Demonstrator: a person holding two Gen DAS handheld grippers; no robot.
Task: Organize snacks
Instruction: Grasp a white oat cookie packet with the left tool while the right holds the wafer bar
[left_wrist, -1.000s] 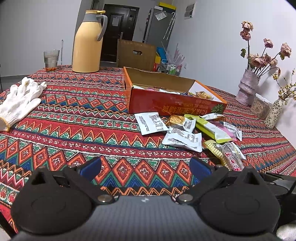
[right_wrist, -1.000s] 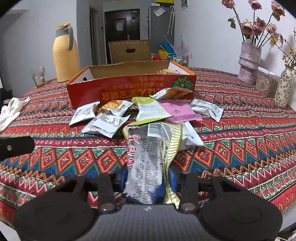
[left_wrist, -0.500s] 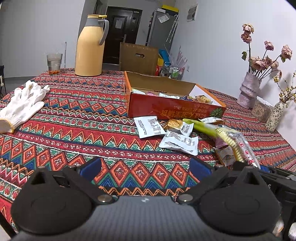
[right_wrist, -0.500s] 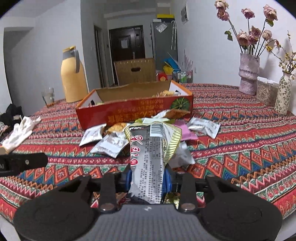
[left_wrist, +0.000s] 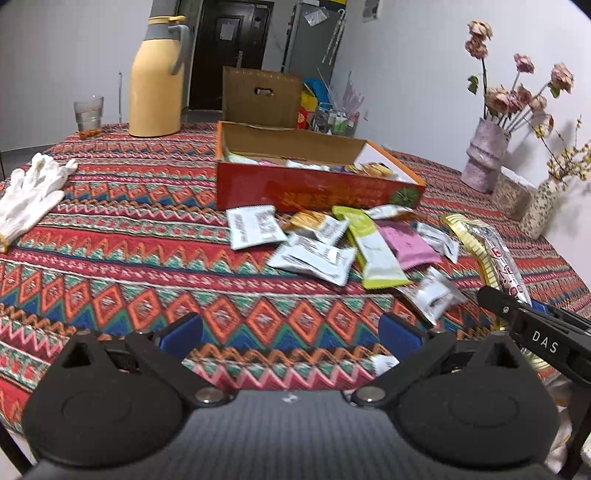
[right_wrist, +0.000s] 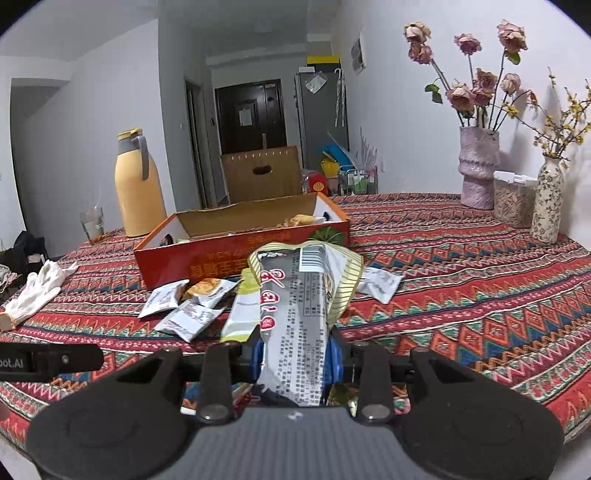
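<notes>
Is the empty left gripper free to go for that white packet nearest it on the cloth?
Probably yes. The left gripper is open and holds nothing, and only bare tablecloth lies between it and the white packet. The right gripper, holding a long snack pack, stays off to the side.

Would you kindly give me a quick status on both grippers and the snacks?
Right gripper shut on grey snack packet, lifted. Left gripper open, empty. Red box ahead, loose packets before it; path clear.
</notes>
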